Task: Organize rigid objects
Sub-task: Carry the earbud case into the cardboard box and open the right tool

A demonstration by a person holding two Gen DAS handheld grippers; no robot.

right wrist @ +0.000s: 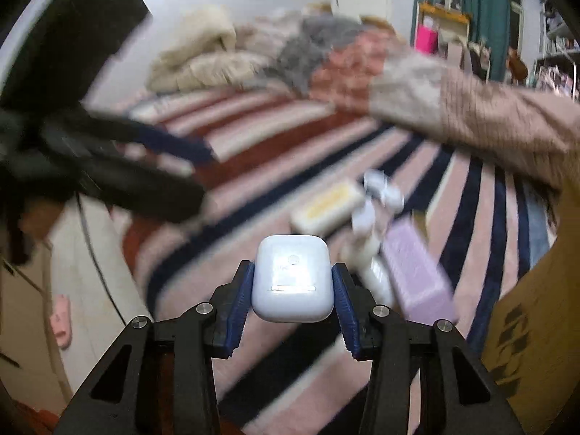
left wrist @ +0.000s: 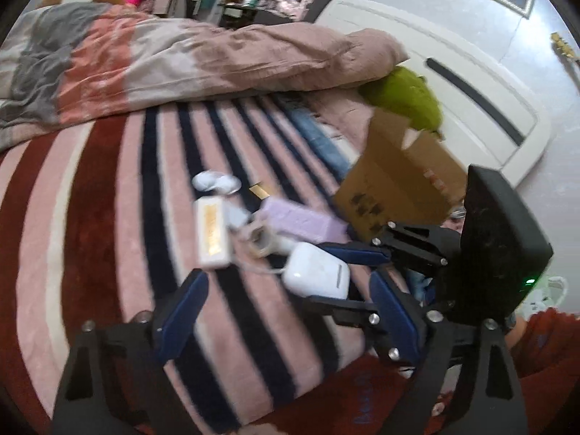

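Observation:
My right gripper (right wrist: 292,282) is shut on a white earbud case (right wrist: 292,279) and holds it above the striped blanket; both also show in the left wrist view, gripper (left wrist: 342,275) and case (left wrist: 316,271). My left gripper (left wrist: 286,311) is open and empty, just left of and below the case. On the blanket lie a white and yellow box (left wrist: 212,231), a lilac box (left wrist: 301,219), small white round items (left wrist: 215,181) and a white cable bundle (left wrist: 262,241). A cardboard box (left wrist: 398,181) stands at the right.
A striped blanket (left wrist: 108,217) covers the bed. A rumpled pink and grey duvet (left wrist: 163,61) lies behind. A green plush (left wrist: 406,96) sits by the white headboard (left wrist: 453,83). A small gold item (left wrist: 260,191) lies near the lilac box.

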